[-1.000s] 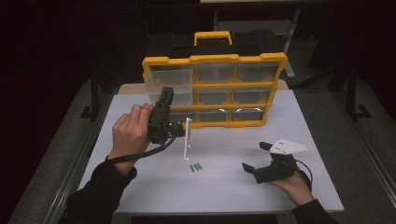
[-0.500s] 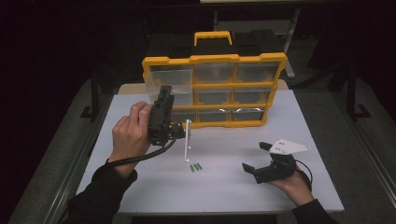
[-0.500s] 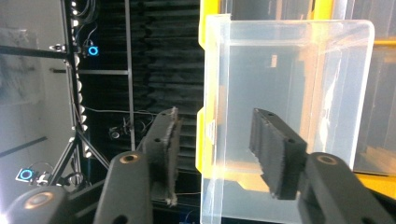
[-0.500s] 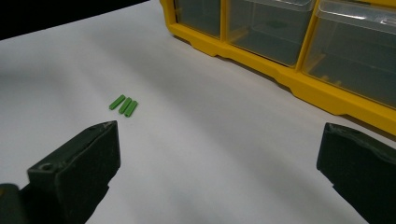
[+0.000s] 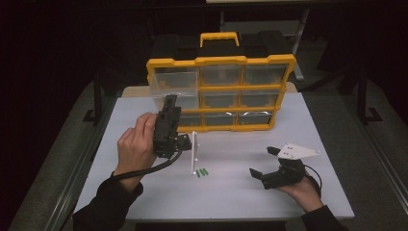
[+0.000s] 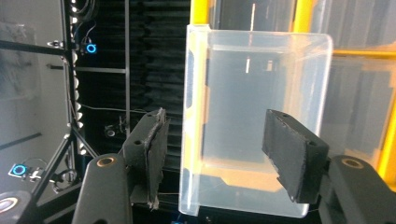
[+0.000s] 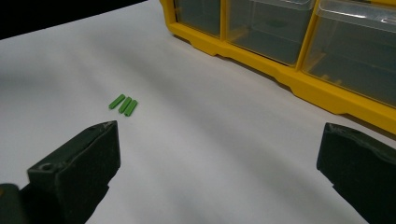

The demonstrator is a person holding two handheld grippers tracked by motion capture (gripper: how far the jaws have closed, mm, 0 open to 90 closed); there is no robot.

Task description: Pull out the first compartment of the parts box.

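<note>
Left claw [image 6: 224, 163] half open around the pulled-out clear drawer [image 6: 254, 121], nothing pinched.

Its jaws have just been opening, and the drawer's front wall stands between them: one pad lies outside the left wall, the other in front of the clear face, neither seeming to press. That drawer juts from the top-left slot of the yellow organizer [image 5: 288, 86], which stands upright at the back of the white table [image 5: 327, 134]. It looks light, thin-walled and empty, stiff yet glossy, so it would likely slip under a weak pinch and could crack under a hard one; the front lip or a side wall near a corner seems the best hold. Right claw [image 5: 267, 166] rests wide open and empty, facing three small green pegs [image 7: 123, 104] lying side by side.
</note>
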